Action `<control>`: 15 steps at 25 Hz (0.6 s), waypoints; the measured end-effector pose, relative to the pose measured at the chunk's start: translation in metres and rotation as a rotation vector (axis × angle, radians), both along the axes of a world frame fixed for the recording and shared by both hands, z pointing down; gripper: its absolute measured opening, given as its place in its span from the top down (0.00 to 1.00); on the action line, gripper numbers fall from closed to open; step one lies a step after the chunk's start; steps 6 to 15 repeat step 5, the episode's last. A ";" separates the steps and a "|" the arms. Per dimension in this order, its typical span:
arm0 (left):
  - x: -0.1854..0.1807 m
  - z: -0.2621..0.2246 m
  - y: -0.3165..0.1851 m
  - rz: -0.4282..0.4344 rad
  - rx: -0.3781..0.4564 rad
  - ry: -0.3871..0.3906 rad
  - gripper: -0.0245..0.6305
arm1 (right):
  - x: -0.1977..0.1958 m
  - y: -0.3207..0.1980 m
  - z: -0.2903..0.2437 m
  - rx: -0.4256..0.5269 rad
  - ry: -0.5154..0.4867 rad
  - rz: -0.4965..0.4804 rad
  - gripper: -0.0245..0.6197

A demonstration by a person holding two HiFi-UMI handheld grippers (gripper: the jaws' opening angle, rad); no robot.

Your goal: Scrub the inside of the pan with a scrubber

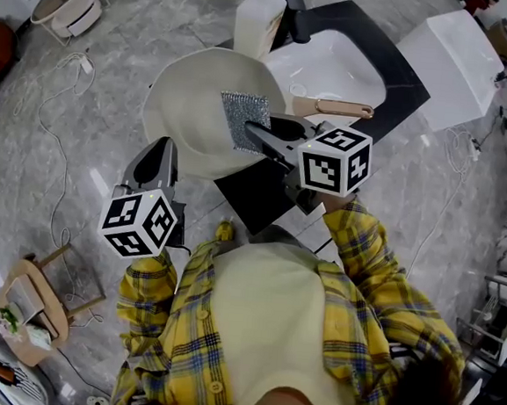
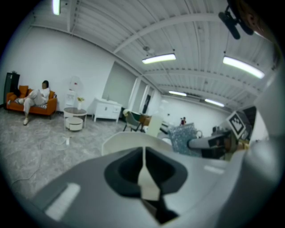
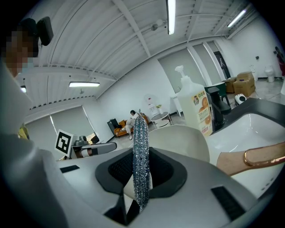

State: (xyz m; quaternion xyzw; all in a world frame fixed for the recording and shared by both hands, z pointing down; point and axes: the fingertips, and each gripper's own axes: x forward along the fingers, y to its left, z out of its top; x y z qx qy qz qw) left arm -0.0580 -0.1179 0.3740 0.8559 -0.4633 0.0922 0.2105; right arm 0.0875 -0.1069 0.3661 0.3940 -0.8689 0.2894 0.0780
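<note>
A cream pan is held tilted in front of the sink, its beige handle with a copper loop pointing right. My left gripper is shut on the pan's near rim; in the left gripper view the thin cream rim sits pinched between the jaws. My right gripper is shut on a silver mesh scrubber, which hangs over the pan's inside. In the right gripper view the scrubber stands edge-on between the jaws, with the pan behind it. Whether scrubber and pan touch I cannot tell.
A white sink is set in a black counter, with a dark faucet and a soap bottle behind the pan. A white box stands to the right. Cables lie on the marble floor. A person sits on a far orange sofa.
</note>
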 end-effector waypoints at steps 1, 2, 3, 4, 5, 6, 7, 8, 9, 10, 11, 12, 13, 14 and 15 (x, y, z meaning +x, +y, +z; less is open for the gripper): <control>0.000 0.000 0.000 0.001 0.000 0.000 0.93 | 0.000 0.000 0.000 0.000 0.000 0.000 0.84; 0.000 0.000 0.000 0.002 -0.001 0.000 0.93 | -0.001 0.000 0.000 0.000 0.000 0.000 0.84; 0.000 0.000 -0.001 0.003 -0.002 0.001 0.93 | -0.001 0.000 -0.001 0.000 0.001 0.000 0.84; 0.000 0.000 -0.001 0.003 -0.003 0.002 0.93 | -0.001 0.000 -0.001 -0.001 0.001 0.000 0.84; 0.000 0.000 -0.001 0.004 -0.004 0.002 0.93 | -0.001 0.000 -0.001 -0.001 0.001 0.000 0.84; 0.000 0.000 -0.001 0.004 -0.004 0.002 0.93 | -0.001 0.000 -0.001 -0.001 0.001 0.000 0.84; 0.000 0.000 -0.001 0.004 -0.004 0.002 0.93 | -0.001 0.000 -0.001 -0.001 0.001 0.000 0.84; 0.000 0.000 -0.001 0.004 -0.004 0.002 0.93 | -0.001 0.000 -0.001 -0.001 0.001 0.000 0.84; 0.000 0.000 -0.001 0.004 -0.004 0.002 0.93 | -0.001 0.000 -0.001 -0.001 0.001 0.000 0.84; 0.000 0.000 -0.001 0.004 -0.004 0.002 0.93 | -0.001 0.000 -0.001 -0.001 0.001 0.000 0.84; 0.000 0.000 -0.001 0.004 -0.004 0.002 0.93 | -0.001 0.000 -0.001 -0.001 0.001 0.000 0.84; 0.000 0.000 -0.001 0.004 -0.004 0.002 0.93 | -0.001 0.000 -0.001 -0.001 0.001 0.000 0.84; 0.000 0.000 -0.001 0.004 -0.004 0.002 0.93 | -0.001 0.000 -0.001 -0.001 0.001 0.000 0.84; 0.000 0.000 -0.001 0.004 -0.004 0.002 0.93 | -0.001 0.000 -0.001 -0.001 0.001 0.000 0.84; 0.000 0.000 -0.001 0.004 -0.004 0.002 0.93 | -0.001 0.000 -0.001 -0.001 0.001 0.000 0.84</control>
